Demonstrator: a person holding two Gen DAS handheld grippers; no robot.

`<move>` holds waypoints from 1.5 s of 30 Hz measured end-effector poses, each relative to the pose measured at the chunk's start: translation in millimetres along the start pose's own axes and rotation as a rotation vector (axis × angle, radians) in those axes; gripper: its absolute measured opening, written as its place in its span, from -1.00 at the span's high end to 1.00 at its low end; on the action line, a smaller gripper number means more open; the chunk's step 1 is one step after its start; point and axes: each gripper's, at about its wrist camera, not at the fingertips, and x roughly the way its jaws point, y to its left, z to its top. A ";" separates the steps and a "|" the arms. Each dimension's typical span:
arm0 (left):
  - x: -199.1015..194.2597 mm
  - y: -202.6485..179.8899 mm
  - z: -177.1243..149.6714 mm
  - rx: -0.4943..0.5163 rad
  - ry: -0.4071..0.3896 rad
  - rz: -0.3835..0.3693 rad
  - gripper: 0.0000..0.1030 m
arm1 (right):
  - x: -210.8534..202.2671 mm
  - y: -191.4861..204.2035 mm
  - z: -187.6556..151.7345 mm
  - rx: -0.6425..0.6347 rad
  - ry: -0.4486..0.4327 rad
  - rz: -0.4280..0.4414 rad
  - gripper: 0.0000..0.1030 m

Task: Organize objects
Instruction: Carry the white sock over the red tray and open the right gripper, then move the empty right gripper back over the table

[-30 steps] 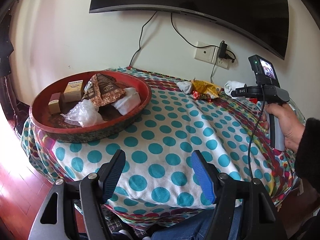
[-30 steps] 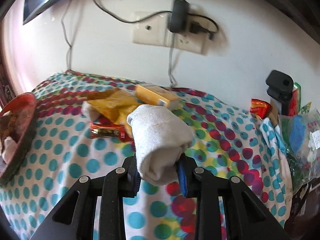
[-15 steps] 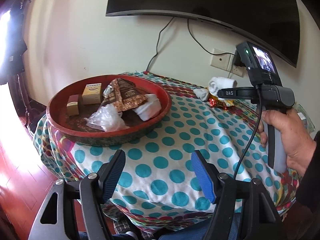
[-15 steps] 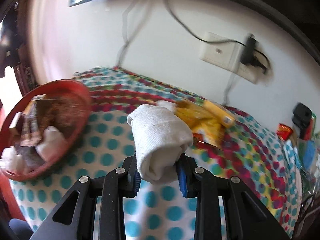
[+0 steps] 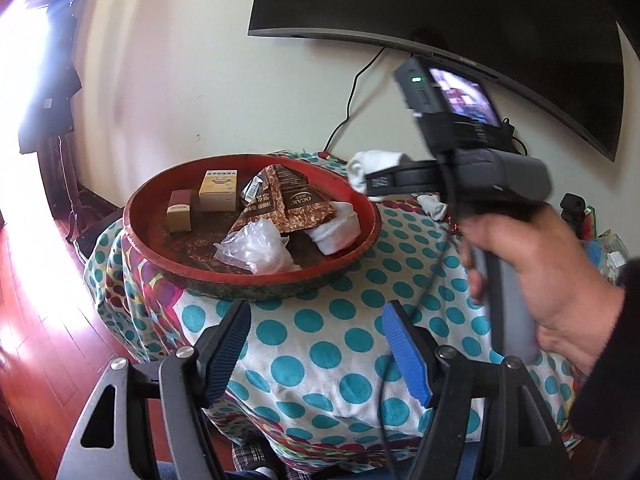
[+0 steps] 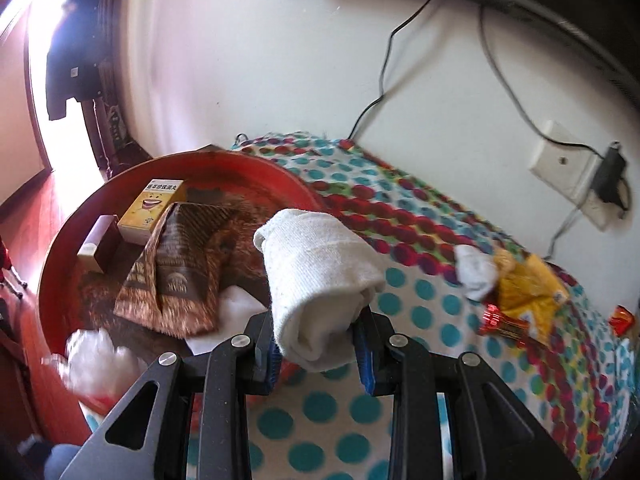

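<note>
- Sock roll (image 6: 320,280) is clamped between the blue pads of our right gripper (image 6: 318,354), a white rolled sock sticking up and forward out of the narrow jaws
- From the left wrist we see the same roll (image 5: 374,164) just past the far right rim of the red tray (image 5: 156,268), up in the air and clear of the cloth
- Our right hand (image 5: 536,264) wraps the grey handle, dark sleeve at the wrist
- Our left gripper (image 5: 316,348) hangs in front of the tray's near rim, fingers spread wide with nothing between them, only the polka-dot cloth (image 5: 320,328) behind
- Inside the tray we have a yellow box (image 5: 218,190) at the back, a small dark-and-cream box (image 5: 179,211) just left of it, a brown foil packet (image 5: 286,200) in the middle
- A crumpled clear plastic bag (image 5: 256,246) lies at the tray's front, and another white sock (image 5: 336,228) rests against its right wall, touching the foil packet
- To the right of the tray, well apart on the cloth, the right wrist shows us a loose white sock (image 6: 474,272) touching a yellow wrapper (image 6: 524,300), with a red-and-gold wrapper (image 6: 500,322) just in front of them
- Behind the tray, a dark screen (image 5: 440,12) hangs on the wall and a cable drops from it
</note>
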 end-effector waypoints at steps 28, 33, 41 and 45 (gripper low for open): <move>5.8 18.1 3.3 -0.063 0.015 -0.018 -0.36 | 20.5 30.3 52.6 0.009 -0.063 0.042 -0.42; 1.9 6.7 2.2 -0.021 -0.004 -0.030 -0.36 | -26.7 -27.7 30.1 0.105 -0.129 -0.025 -0.69; -4.2 -23.6 -3.7 0.085 -0.036 -0.059 -0.36 | -42.4 -180.1 -73.9 0.325 -0.025 -0.321 -0.74; 8.5 -41.5 -10.7 0.121 0.002 -0.066 -0.36 | -44.1 -236.6 -109.2 0.455 -0.009 -0.398 -0.74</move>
